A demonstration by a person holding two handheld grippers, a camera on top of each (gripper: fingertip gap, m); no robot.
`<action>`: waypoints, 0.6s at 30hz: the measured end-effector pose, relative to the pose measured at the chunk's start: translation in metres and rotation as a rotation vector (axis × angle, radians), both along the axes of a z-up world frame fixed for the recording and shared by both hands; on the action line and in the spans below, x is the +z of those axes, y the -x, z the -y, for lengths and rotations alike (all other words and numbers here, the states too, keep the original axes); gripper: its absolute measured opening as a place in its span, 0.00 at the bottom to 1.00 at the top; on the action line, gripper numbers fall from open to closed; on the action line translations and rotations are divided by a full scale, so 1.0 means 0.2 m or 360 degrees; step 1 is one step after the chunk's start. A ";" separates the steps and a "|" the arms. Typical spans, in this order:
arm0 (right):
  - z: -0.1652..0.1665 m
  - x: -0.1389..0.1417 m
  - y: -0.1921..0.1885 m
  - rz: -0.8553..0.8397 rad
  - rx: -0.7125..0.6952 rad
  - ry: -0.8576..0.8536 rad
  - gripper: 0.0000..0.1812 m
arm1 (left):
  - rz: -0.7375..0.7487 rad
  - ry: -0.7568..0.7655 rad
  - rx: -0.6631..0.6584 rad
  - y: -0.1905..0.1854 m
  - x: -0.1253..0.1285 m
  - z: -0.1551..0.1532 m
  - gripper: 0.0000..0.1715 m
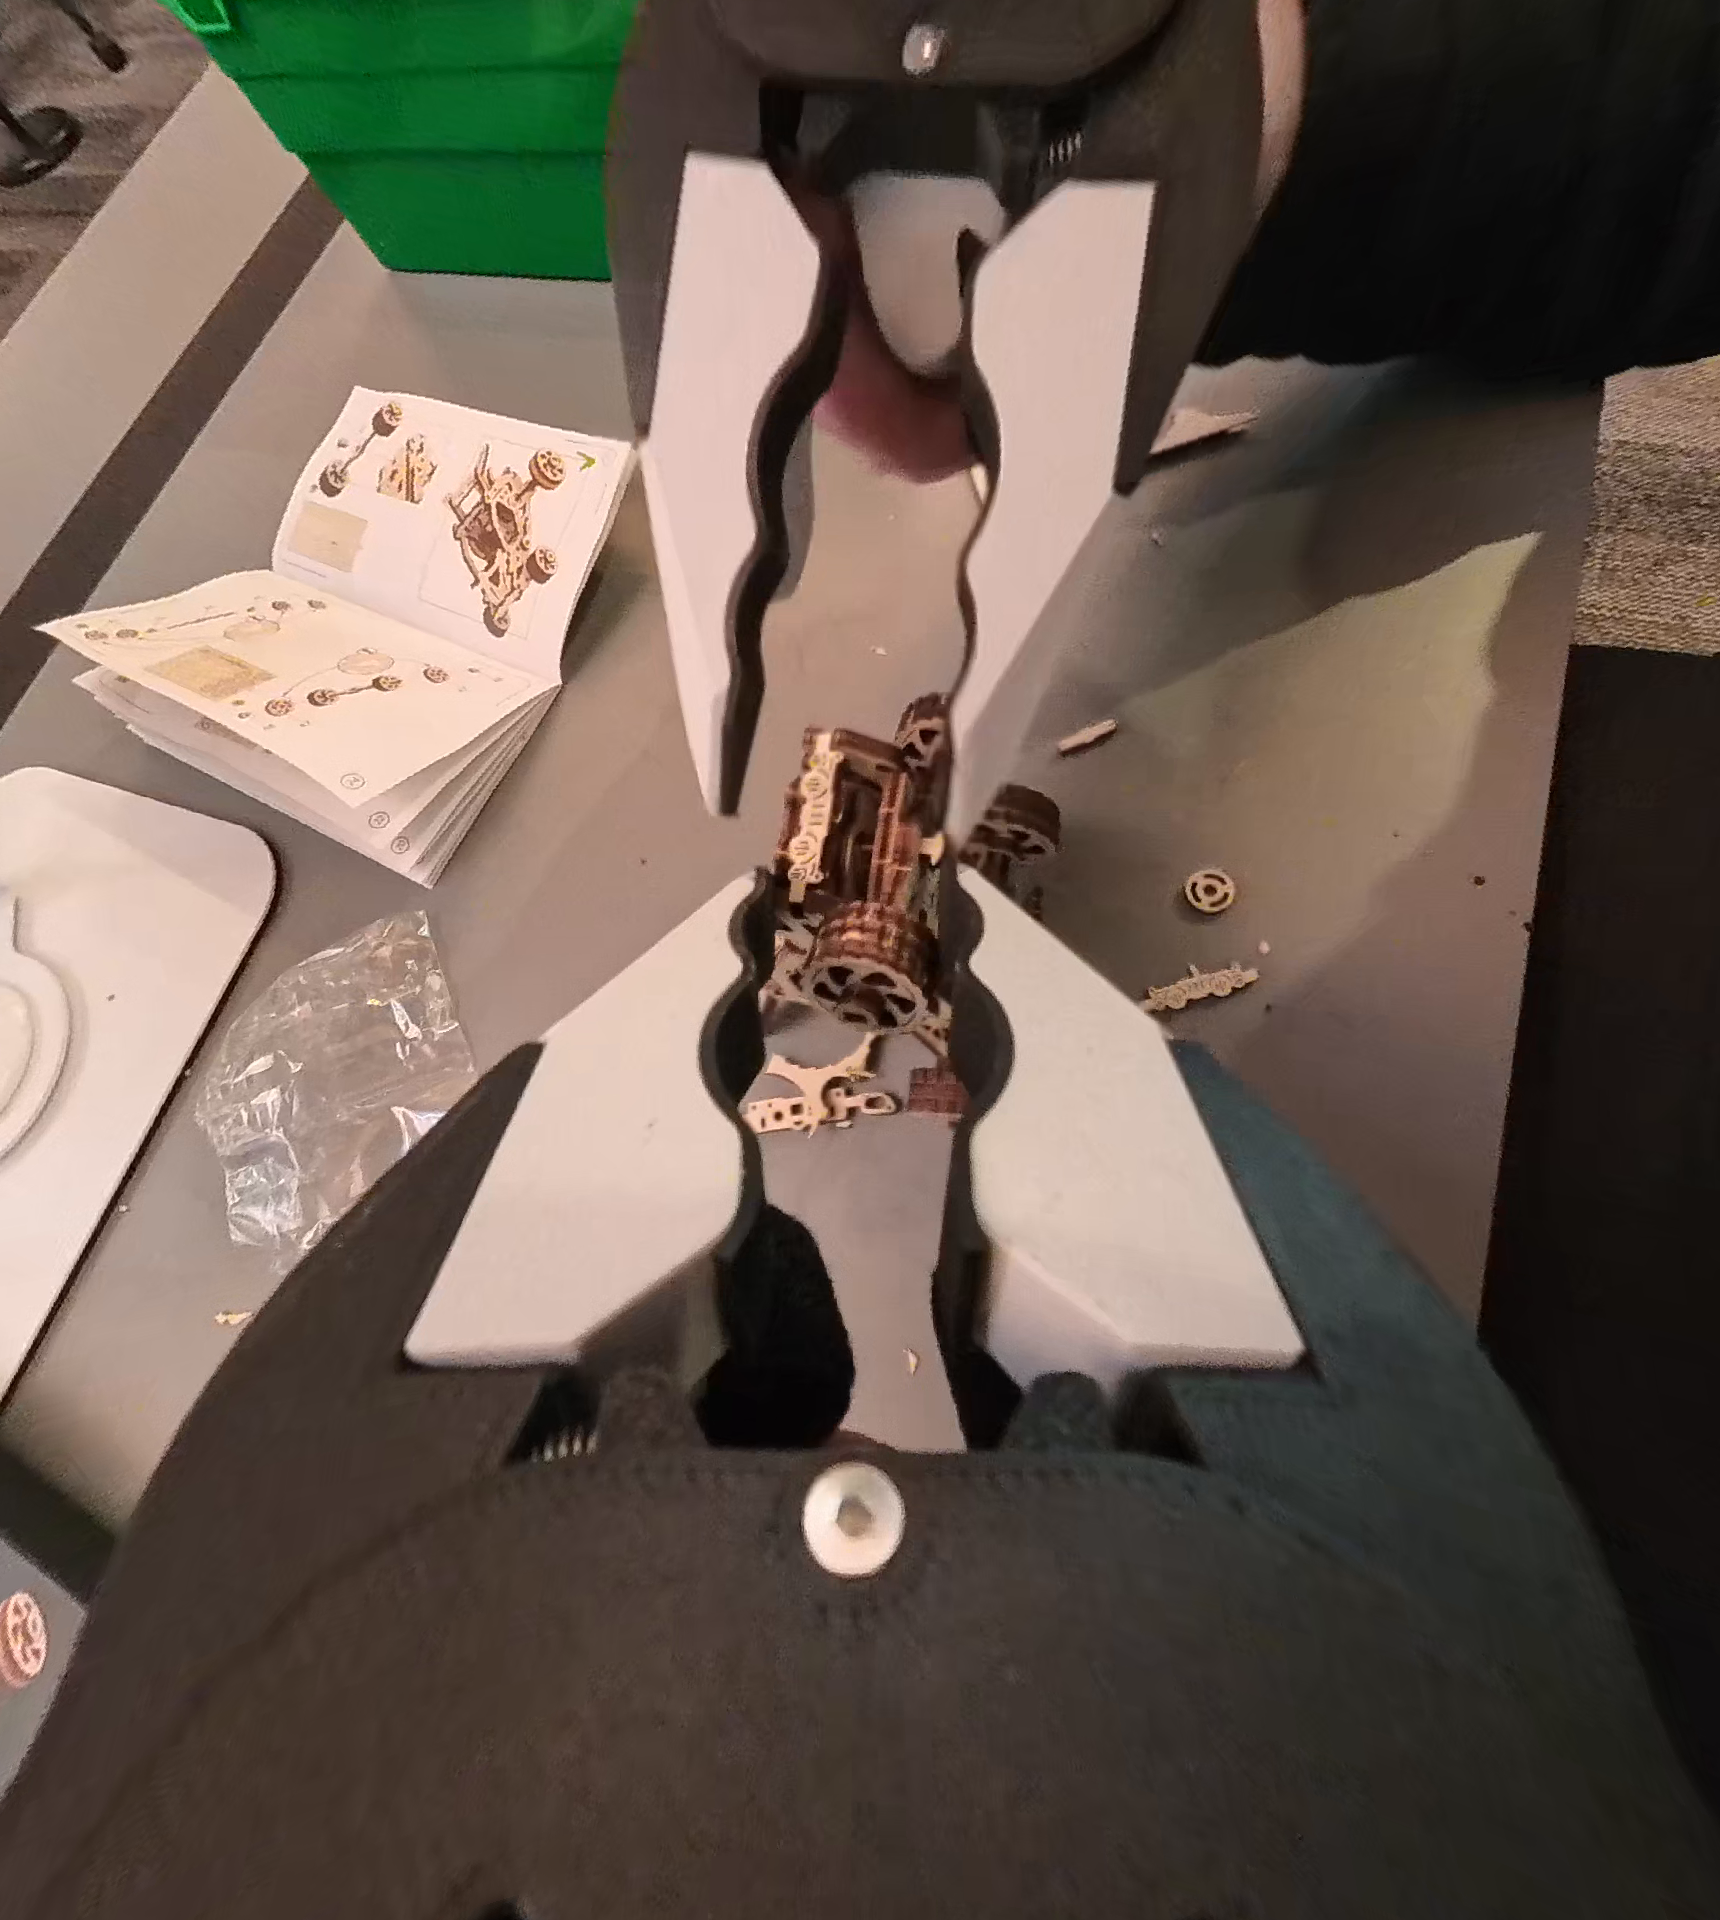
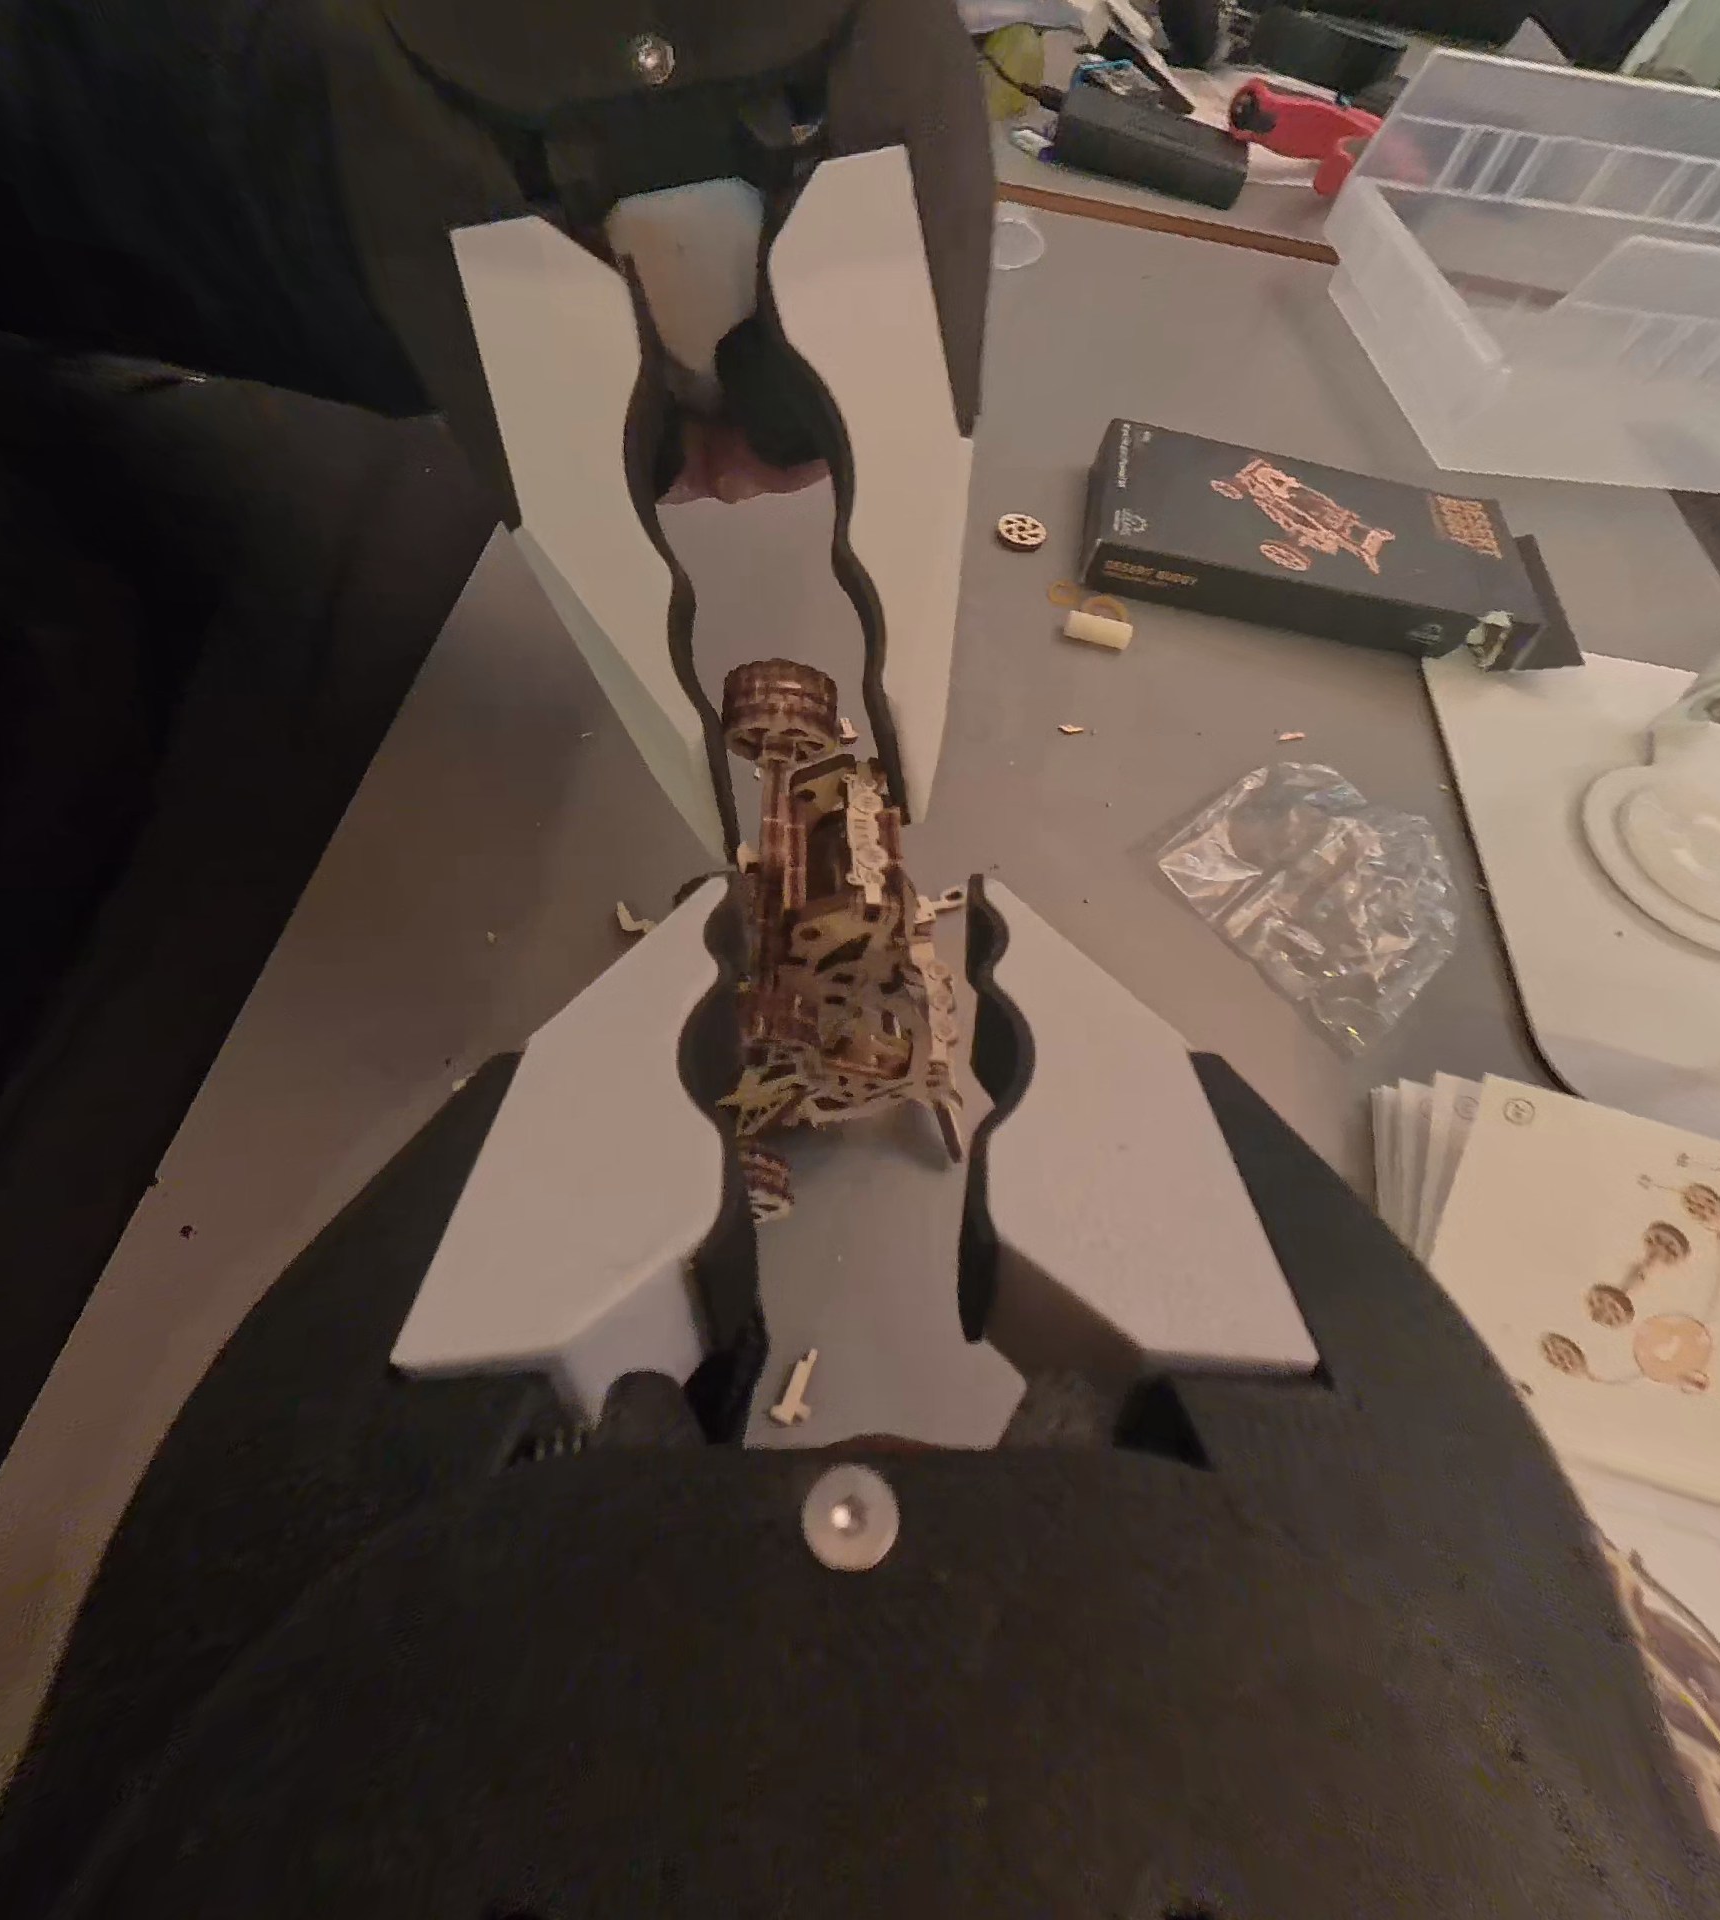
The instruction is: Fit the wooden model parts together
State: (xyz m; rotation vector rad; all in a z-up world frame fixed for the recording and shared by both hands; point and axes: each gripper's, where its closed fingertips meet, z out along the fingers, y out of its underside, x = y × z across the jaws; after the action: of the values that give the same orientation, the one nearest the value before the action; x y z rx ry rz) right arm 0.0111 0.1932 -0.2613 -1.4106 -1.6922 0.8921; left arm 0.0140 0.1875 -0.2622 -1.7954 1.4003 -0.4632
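Note:
A dark and pale wooden buggy model (image 1: 845,821) hangs between my two grippers, which face each other tip to tip over the grey table (image 1: 544,914). My left gripper (image 1: 861,883) is closed around the end with the broad wheel (image 1: 871,966). My right gripper (image 2: 848,888) is closed around the model's body (image 2: 835,966), and its left pad touches the wood. Each view shows the other gripper opposite: the right gripper (image 1: 840,810) and the left gripper (image 2: 814,826). Flat pale parts (image 1: 814,1101) lie on the table under the model.
Loose pieces lie about: a disc (image 1: 1211,891), a strip (image 1: 1199,982), a wheel (image 2: 1022,530) and a pin (image 2: 794,1387). Also here are an open booklet (image 1: 368,644), a plastic bag (image 2: 1313,894), a black box (image 2: 1303,551), green bins (image 1: 440,135), a clear organiser (image 2: 1583,260) and a white pad (image 2: 1666,862). My two grippers' fingertips are within a few centimetres of each other. The disc (image 1: 1211,891) is about equally far from each gripper, around 11 cm.

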 end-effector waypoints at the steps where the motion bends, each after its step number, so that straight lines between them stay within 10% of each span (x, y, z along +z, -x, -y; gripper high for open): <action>1: 0.00 0.02 -0.02 -0.0008 -0.0015 -0.0028 0.18 | -0.0009 -0.0007 0.0013 0.00 0.00 0.00 0.17; 18: 0.07 0.03 -0.05 0.0441 -0.0102 -0.0486 0.04 | -0.0110 -0.0103 0.0045 -0.04 0.00 -0.01 0.16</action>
State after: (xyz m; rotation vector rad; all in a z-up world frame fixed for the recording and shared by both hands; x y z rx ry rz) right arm 0.0209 0.1788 -0.2549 -1.4143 -1.8811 0.3928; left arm 0.0215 0.1891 -0.2632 -1.7916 1.4190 -0.3399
